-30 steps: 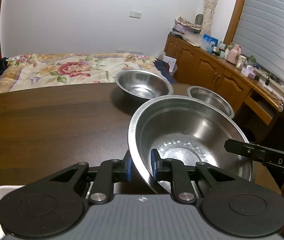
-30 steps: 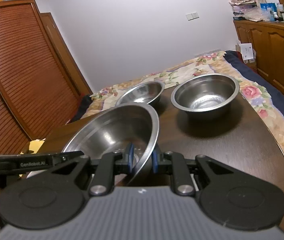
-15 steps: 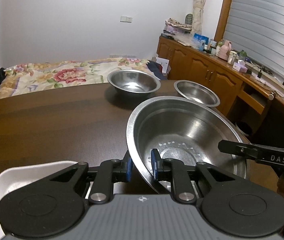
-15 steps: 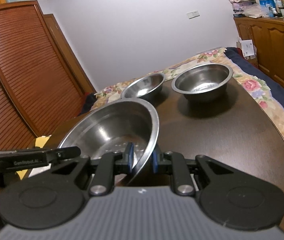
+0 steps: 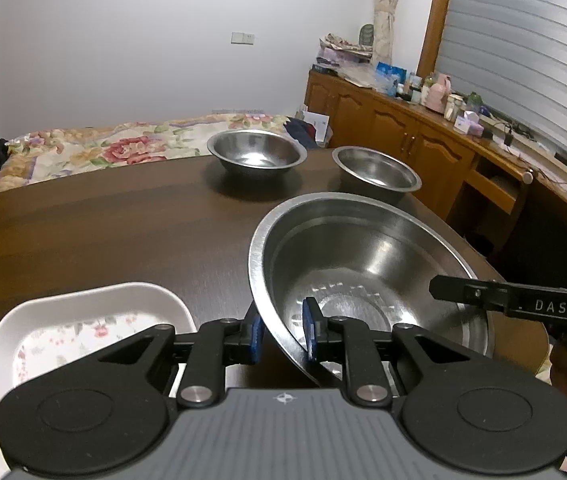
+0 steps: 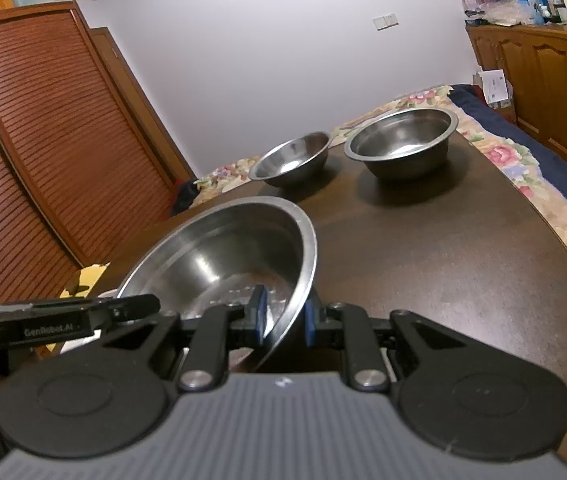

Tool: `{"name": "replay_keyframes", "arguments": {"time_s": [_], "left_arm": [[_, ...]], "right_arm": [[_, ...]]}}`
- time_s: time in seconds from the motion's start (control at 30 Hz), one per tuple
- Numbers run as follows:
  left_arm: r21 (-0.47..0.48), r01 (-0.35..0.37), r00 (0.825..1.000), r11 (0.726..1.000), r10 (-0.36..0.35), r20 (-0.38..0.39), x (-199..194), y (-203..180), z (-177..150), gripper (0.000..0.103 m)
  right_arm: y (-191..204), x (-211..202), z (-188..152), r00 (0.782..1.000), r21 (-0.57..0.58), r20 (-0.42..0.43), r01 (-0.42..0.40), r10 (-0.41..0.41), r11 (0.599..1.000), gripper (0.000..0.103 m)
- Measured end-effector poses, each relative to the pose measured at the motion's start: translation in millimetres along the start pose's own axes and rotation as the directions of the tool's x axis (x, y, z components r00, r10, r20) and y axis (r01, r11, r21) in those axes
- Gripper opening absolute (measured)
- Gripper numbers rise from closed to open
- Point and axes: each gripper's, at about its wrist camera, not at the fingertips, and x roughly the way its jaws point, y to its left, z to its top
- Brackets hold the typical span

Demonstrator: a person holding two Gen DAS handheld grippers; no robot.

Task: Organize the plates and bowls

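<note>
Both the left gripper (image 5: 281,334) and the right gripper (image 6: 282,317) clamp opposite rims of the large round steel bowl (image 5: 363,276), apparently raised above the dark wooden table (image 5: 123,232).

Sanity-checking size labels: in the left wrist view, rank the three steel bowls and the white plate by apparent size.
1. Held bowl, gripped on its rim by the left gripper, largest, though nearest the camera.
2. White plate, partly hidden, so unsure.
3. Far left bowl.
4. Far right bowl, close to the previous; ranking unsure.
</note>
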Motion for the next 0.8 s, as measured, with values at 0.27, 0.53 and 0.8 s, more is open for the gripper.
{"name": "replay_keyframes", "arguments": {"time_s": [0.27, 0.53, 0.8], "left_arm": [[-0.007, 0.011, 1.000, 1.000, -0.011, -0.006, -3, -1, -9, 0.023], [-0.002, 0.010, 1.000, 1.000, -0.010, -0.011, 0, 0, -10, 0.023], [-0.013, 0.012, 1.000, 1.000, -0.012, -0.018, 2, 1, -14, 0.023]], "right_arm": [[1, -6, -6, 1.000, -0.016, 0.002, 0.005, -0.005, 1.000, 0.021], [-3, -4, -11, 1.000, -0.008, -0.013, 0.010, -0.010, 1.000, 0.021], [-3, -5, -11, 1.000, -0.013, -0.008, 0.009, -0.009, 1.000, 0.021]]}}
